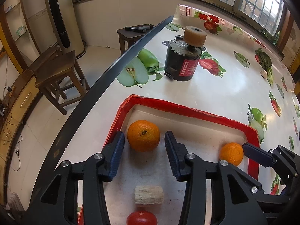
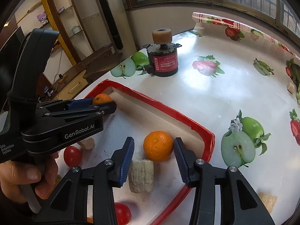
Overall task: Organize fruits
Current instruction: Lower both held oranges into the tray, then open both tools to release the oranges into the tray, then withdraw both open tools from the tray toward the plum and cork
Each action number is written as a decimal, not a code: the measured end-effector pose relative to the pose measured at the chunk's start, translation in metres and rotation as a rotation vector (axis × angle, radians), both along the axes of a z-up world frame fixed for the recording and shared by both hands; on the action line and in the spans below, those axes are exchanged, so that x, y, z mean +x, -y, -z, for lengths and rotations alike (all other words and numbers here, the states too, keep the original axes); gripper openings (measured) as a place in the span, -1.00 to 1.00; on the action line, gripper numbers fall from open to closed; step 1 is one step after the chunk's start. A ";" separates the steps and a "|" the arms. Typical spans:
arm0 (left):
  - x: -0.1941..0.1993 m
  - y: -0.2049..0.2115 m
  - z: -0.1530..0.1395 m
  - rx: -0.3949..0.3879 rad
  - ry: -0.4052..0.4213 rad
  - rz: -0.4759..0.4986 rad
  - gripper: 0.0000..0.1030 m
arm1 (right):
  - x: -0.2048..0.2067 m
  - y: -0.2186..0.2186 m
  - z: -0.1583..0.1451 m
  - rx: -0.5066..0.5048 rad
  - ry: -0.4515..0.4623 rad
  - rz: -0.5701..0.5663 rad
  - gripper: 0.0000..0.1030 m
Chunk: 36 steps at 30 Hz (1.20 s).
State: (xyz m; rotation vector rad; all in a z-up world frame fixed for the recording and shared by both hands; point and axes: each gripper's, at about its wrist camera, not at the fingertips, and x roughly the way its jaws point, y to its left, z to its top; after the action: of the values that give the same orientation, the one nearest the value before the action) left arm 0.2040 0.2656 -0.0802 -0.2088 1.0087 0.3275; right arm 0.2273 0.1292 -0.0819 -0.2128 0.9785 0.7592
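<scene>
While both claws are hanging over the red-rimmed tray [image 1: 187,110], we are seeing the left gripper [image 1: 144,146] standing apart, its blue pads [image 1: 117,150] flanking one orange [image 1: 143,135] without pressing on it; slivers of tray floor are showing on both sides of the fruit. This orange is sitting on the tray floor near the far left corner. The right gripper [image 2: 153,156] is likewise standing apart around a second orange [image 2: 158,145], which is resting on the tray floor near the tray's right rim; a clear gap is showing at the left pad, while the right pad is lying very close to the peel and we cannot tell whether it is touching.

Just in front of that second orange, a pale fibrous chunk [image 2: 141,176] is lying on the tray floor. Two red tomatoes [image 2: 72,155] are lying in the nearer part of the tray, and a hand [image 2: 22,176] is gripping the left gripper's handle.

Beyond the tray, a small black motor [image 2: 163,60] with a tan wheel on top is standing on the fruit-print tablecloth [image 2: 215,97]. Wooden stools [image 1: 56,75] are standing on the floor past the table edge.
</scene>
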 end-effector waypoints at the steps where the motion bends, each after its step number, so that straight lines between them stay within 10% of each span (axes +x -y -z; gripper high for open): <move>1: -0.002 0.001 -0.001 0.003 0.001 -0.002 -0.11 | -0.002 0.001 -0.002 0.002 0.003 -0.003 -0.10; 36: -0.094 0.095 -0.070 0.049 0.186 0.090 0.10 | -0.072 0.158 -0.061 0.099 0.086 0.162 -0.09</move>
State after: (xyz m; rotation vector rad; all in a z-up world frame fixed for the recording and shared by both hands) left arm 0.1097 0.1711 -0.0106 -0.1462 0.8229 0.2457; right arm 0.1557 -0.0292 -0.0206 -0.0781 0.8627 0.6433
